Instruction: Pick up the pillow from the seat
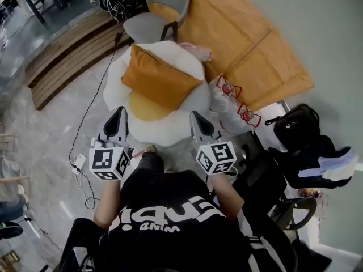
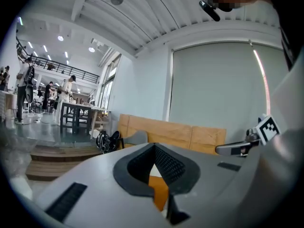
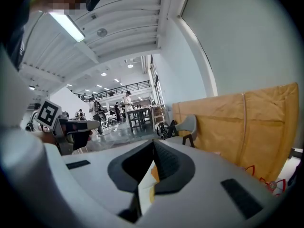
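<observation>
Seemingly stone floor [image 1: 54,135] bears seat [image 1: 195,99] with pillow [image 1: 159,79]; left gripper [image 1: 119,111], right gripper [image 1: 194,116] closed.

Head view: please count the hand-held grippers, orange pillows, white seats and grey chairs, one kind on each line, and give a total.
Hand-held grippers: 2, the left hand-held gripper and the right hand-held gripper
Orange pillow: 1
White seat: 1
Grey chair: 1
Total: 5
</observation>
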Available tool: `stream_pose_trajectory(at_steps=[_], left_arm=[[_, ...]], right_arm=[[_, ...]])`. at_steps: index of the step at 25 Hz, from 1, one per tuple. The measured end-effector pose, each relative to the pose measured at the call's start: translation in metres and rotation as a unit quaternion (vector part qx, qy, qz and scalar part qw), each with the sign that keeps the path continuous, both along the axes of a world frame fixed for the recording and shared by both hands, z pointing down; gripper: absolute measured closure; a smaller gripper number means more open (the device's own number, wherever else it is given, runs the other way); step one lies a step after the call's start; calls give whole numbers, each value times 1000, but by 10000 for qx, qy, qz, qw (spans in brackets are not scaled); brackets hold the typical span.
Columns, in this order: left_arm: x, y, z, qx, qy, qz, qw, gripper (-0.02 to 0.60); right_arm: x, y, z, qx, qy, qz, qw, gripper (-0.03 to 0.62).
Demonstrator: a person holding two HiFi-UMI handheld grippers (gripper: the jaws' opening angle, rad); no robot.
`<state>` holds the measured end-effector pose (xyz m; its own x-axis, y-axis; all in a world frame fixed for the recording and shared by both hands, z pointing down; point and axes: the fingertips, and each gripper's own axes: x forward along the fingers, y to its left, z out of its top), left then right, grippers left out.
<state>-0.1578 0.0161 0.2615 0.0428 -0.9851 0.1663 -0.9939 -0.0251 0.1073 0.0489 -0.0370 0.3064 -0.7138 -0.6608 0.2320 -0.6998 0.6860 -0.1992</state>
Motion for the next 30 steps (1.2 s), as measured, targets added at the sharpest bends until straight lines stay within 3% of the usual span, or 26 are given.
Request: stream_pose_trajectory(at_steps=[10,17,30], left_arm=[[-42,-74,-2,46,-32,417,9991,572],[-43,-100,-6,29,-99,544,9985,572],[-39,-131,-5,-4,-123,476,9988,572]], right_arm=[[-36,-51,-11,109,-6,564,9983,572],[-24,-78,-18,160,34,825,9965,572],[-25,-115,-16,177,-51,716,9973,572]])
